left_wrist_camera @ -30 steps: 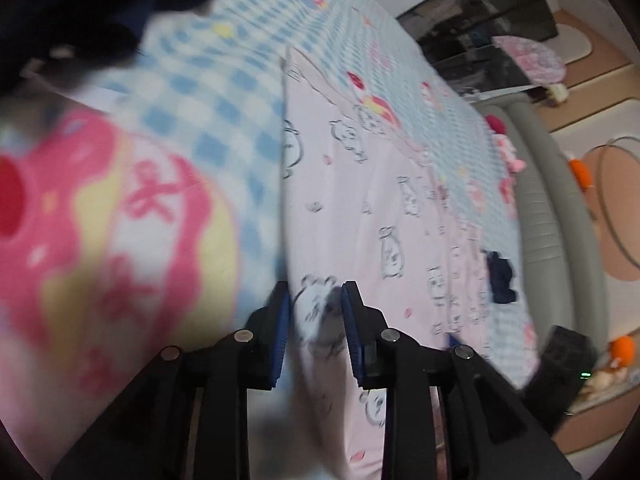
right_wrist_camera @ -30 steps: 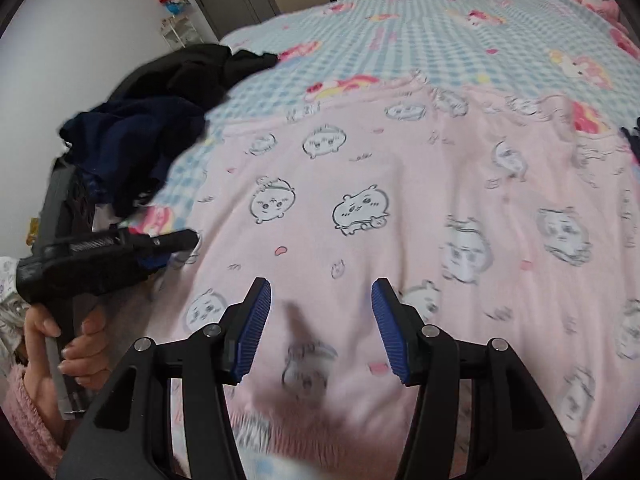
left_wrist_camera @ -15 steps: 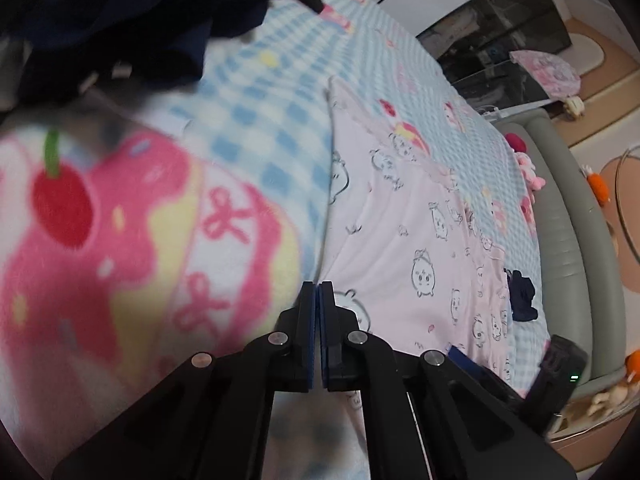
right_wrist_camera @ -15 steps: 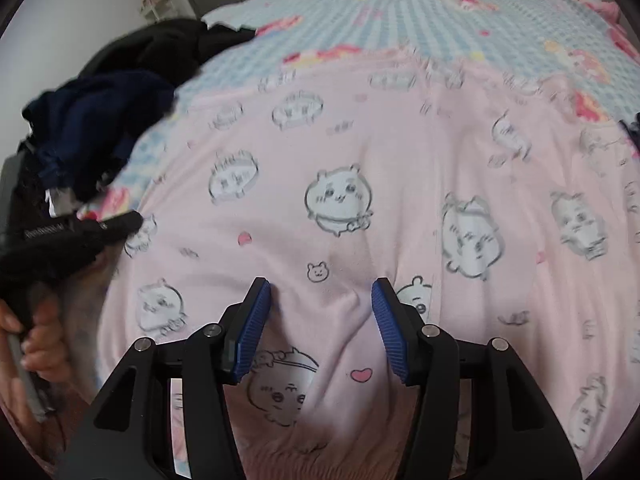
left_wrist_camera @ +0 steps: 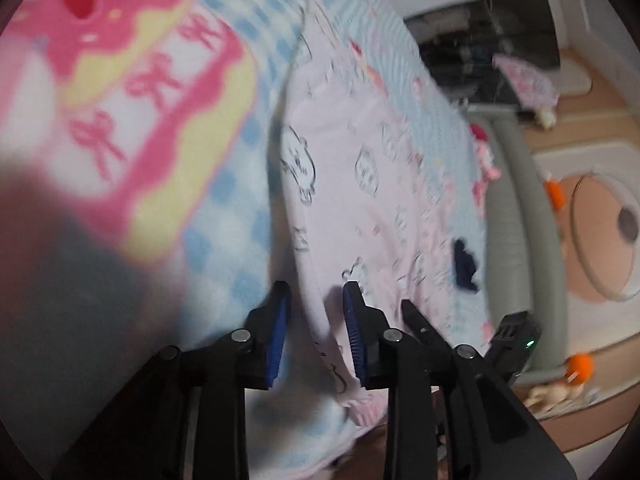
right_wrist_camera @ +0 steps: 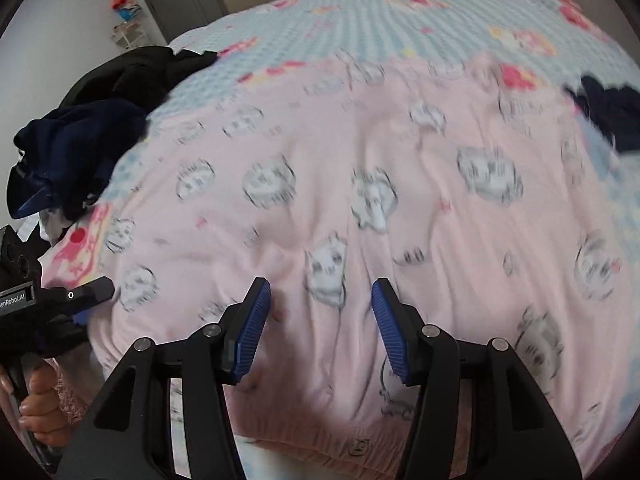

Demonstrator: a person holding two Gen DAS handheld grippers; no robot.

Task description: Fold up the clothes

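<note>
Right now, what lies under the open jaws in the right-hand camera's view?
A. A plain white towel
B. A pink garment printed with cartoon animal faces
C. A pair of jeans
B: the pink garment with cartoon animal faces is spread over the checked bedspread beneath the right gripper.

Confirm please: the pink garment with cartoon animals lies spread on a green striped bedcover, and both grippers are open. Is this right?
Not quite. The bedcover is light blue checked, not green striped, as the right wrist view shows. The rest holds: the pink garment lies spread on it, and the left gripper and right gripper are both open.
</note>
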